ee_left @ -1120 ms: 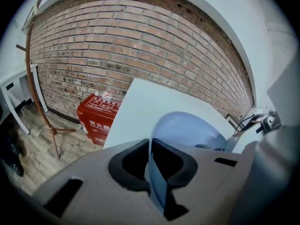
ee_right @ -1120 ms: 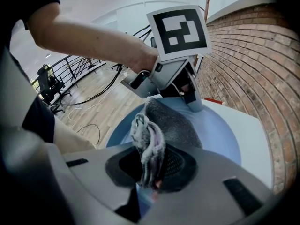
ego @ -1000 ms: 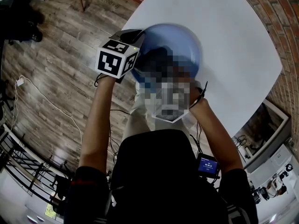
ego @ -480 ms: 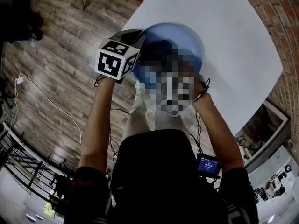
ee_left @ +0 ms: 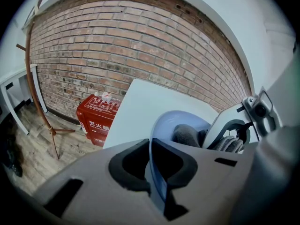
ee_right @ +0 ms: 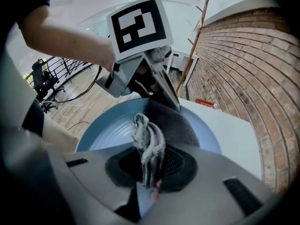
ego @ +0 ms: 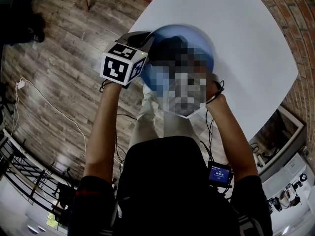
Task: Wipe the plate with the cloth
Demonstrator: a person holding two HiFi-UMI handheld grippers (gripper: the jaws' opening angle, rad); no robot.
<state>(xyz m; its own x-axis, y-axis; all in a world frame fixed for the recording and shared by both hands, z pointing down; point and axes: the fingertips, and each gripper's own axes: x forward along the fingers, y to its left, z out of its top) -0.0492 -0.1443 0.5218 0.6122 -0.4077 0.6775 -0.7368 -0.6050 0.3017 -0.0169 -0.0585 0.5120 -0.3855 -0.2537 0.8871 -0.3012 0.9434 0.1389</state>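
Clamping plate [ee_left: 168,123] by its rim in left gripper [ee_left: 152,165], holding it tilted over table's [ego: 236,38] near edge, pinching bunched grey cloth [ee_right: 149,144] tight in right gripper [ee_right: 151,172], cloth pressed against plate's face.

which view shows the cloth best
The right gripper view: the cloth is bunched in the tongs of the right gripper, over the plate. The left gripper view shows only a grey patch on the plate; the head view mostly blurs it.
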